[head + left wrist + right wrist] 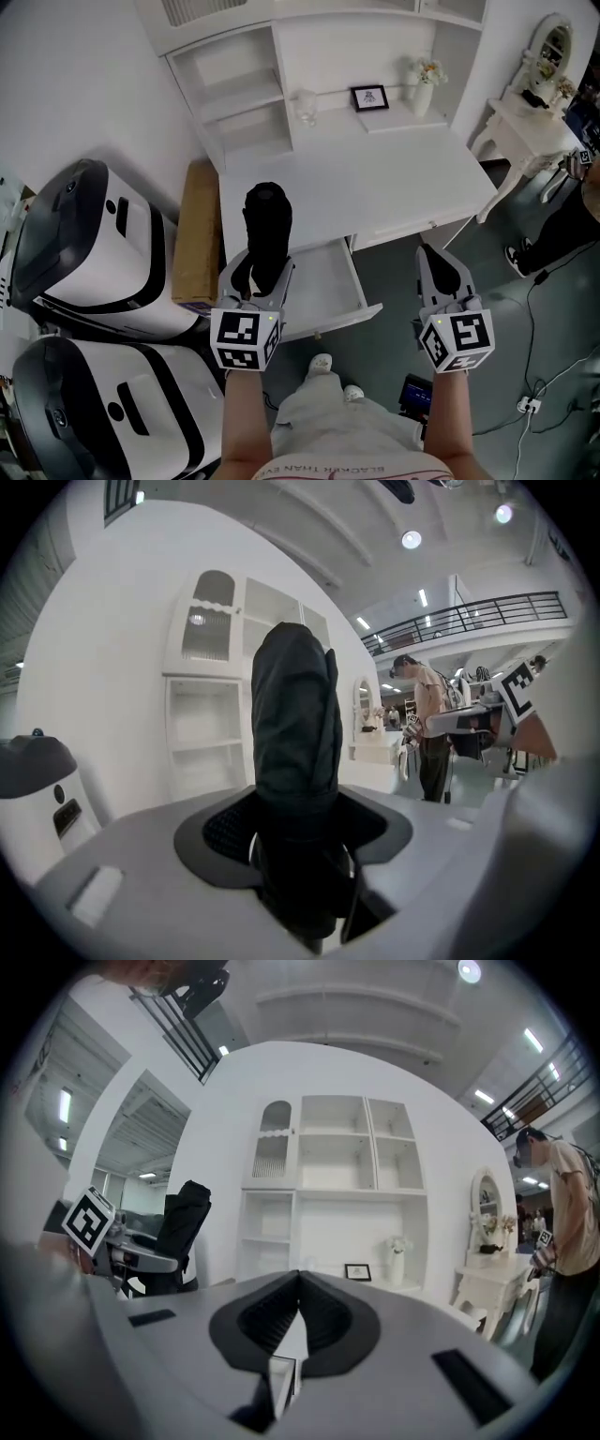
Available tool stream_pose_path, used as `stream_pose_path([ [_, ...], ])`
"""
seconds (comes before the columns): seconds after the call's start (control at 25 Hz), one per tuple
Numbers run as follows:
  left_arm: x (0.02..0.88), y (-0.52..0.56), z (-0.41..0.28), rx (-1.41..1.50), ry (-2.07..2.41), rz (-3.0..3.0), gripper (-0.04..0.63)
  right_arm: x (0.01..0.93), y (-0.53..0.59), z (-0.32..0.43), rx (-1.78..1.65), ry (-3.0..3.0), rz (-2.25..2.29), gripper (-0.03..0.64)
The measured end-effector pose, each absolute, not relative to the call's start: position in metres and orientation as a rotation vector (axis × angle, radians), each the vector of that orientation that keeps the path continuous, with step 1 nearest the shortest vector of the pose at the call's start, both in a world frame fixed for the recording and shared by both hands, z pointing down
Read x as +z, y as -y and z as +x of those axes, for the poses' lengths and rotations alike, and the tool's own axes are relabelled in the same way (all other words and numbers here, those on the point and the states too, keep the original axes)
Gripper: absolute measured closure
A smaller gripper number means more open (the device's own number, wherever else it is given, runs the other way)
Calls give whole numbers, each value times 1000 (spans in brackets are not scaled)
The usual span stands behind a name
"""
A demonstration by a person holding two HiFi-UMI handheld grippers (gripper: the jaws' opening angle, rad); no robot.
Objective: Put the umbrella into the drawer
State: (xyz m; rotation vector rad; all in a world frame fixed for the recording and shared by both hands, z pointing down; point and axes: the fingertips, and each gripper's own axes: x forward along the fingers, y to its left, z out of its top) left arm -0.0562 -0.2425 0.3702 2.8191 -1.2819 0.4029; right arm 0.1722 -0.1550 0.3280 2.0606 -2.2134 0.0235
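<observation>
A folded black umbrella [265, 225] stands upright between the jaws of my left gripper [260, 266], which is shut on its lower part. It hangs over the left end of the open white drawer [361, 281] below the desk top [375, 187]. In the left gripper view the umbrella [295, 733] fills the middle, and the pads of that gripper [300, 855] press on both of its sides. My right gripper [429, 253] is over the floor to the right of the drawer, shut and holding nothing. Its jaws [298, 1283] meet in the right gripper view, where the umbrella [183, 1232] shows at the left.
Two white rounded machines [94, 253] [103, 403] stand left of the desk, with a cardboard box [197, 230] between them and it. The desk's shelves hold a picture frame [369, 97] and a vase [424, 89]. A dressing table [530, 122] and a person [562, 1241] are at the right.
</observation>
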Motion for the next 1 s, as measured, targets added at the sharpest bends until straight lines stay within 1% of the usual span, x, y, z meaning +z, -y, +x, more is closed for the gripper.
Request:
stream_pose_path([
  [0.36, 429, 273, -31, 651, 1026, 2763, 351, 345, 179, 172, 70, 2128, 2053, 609],
  [1.0, 518, 287, -12, 918, 641, 2687, 351, 387, 190, 166, 201, 1939, 2117, 609],
])
